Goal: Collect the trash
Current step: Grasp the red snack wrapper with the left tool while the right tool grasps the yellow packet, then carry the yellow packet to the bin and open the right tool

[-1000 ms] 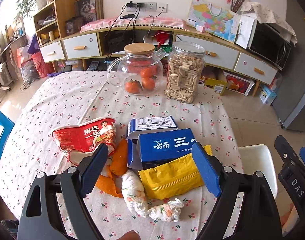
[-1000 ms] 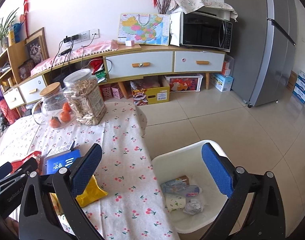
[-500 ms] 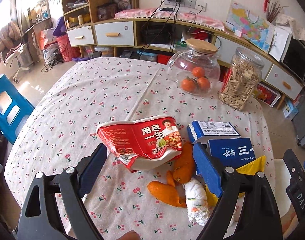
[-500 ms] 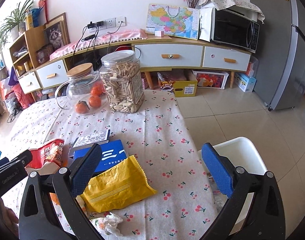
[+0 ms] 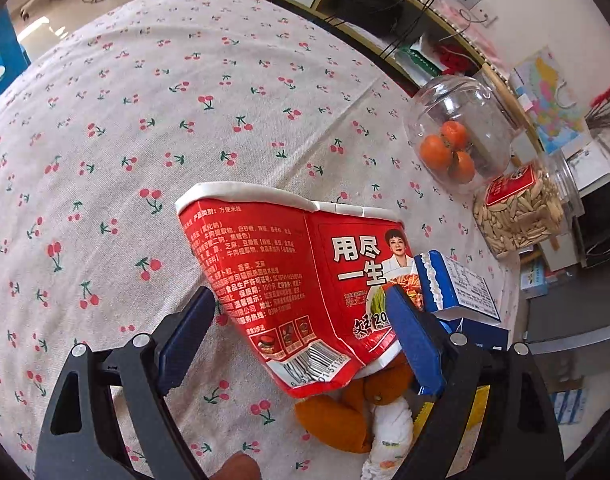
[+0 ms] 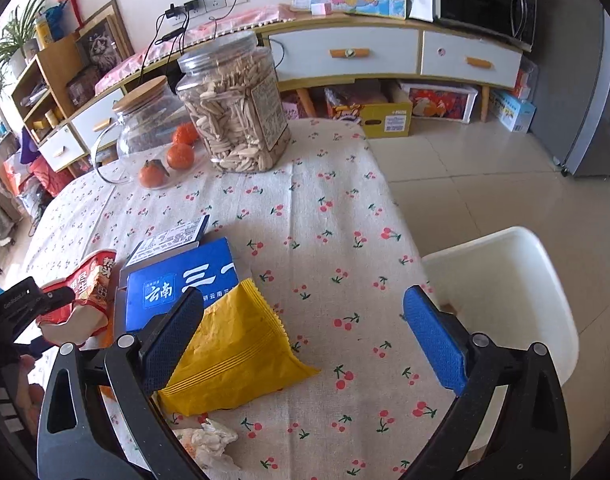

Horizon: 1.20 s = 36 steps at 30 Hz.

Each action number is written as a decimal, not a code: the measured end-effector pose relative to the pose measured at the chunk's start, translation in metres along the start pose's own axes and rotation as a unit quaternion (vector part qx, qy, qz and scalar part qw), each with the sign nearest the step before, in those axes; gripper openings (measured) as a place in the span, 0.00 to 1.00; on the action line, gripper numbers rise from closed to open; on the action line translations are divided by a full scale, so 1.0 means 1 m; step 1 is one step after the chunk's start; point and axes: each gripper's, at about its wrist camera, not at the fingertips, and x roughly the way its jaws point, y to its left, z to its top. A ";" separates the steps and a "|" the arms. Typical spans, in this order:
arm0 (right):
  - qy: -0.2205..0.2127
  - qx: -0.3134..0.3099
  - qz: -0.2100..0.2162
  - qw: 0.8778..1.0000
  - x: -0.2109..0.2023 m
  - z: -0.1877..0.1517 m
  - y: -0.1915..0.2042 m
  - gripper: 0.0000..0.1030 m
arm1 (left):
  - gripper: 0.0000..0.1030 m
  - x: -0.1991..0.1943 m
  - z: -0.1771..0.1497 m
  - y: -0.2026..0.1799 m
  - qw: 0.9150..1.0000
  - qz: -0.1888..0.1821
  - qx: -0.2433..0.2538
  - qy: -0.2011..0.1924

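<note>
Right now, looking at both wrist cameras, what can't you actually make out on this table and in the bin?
- White bin: its bottom, right wrist view, hidden by the right claw and its near wall.
- Orange peel: left wrist view, partly covered by the red noodle cup.
- Blue box: left wrist view, partly behind the left claw.
- Crumpled tissue: right wrist view, cut off by the claw frame.

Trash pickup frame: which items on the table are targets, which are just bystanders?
Targets:
- crushed red noodle cup
- yellow wrapper
- orange peel
- crumpled tissue
- blue boxes, probably empties
- white bin as the drop-off

Bystanders:
- jar of tangerines
- seed jar
</note>
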 end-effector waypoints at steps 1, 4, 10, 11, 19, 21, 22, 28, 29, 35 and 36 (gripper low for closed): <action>0.014 0.006 0.019 1.000 0.006 -0.001 -0.003 0.93 | 0.78 0.002 0.001 0.002 1.000 -0.013 -0.009 0.007; 0.052 0.014 0.068 0.996 0.023 -0.006 -0.011 0.93 | 0.59 0.004 0.002 0.007 0.999 -0.036 -0.021 0.024; 0.085 0.032 0.162 0.983 0.037 -0.014 -0.018 0.93 | 0.47 -0.010 0.000 -0.006 0.999 -0.047 0.022 0.014; 0.085 0.027 0.176 0.980 0.036 -0.014 -0.017 0.93 | 0.46 -0.014 -0.001 -0.009 0.998 -0.052 0.031 0.010; 0.104 -0.032 0.208 0.972 0.027 -0.022 0.003 0.31 | 0.46 -0.055 -0.010 -0.039 0.990 -0.074 0.106 -0.049; 0.101 -0.039 0.204 0.973 0.021 -0.023 0.007 0.27 | 0.46 -0.061 -0.012 -0.042 0.989 -0.071 0.116 -0.063; 0.096 -0.041 0.207 0.973 0.017 -0.024 0.008 0.23 | 0.46 -0.065 -0.012 -0.042 0.988 -0.071 0.118 -0.067; 0.046 -0.064 0.235 0.969 -0.019 -0.019 0.022 0.17 | 0.46 -0.078 -0.015 -0.045 0.985 -0.074 0.128 -0.089; 0.036 -0.070 0.237 0.968 -0.024 -0.019 0.025 0.17 | 0.46 -0.080 -0.015 -0.046 0.984 -0.074 0.129 -0.093; -0.009 -0.077 0.240 0.968 -0.049 -0.011 0.027 0.17 | 0.46 -0.090 -0.019 -0.050 0.981 -0.076 0.140 -0.112; -0.015 -0.074 0.239 0.968 -0.052 -0.010 0.025 0.17 | 0.46 -0.092 -0.020 -0.051 0.980 -0.076 0.144 -0.116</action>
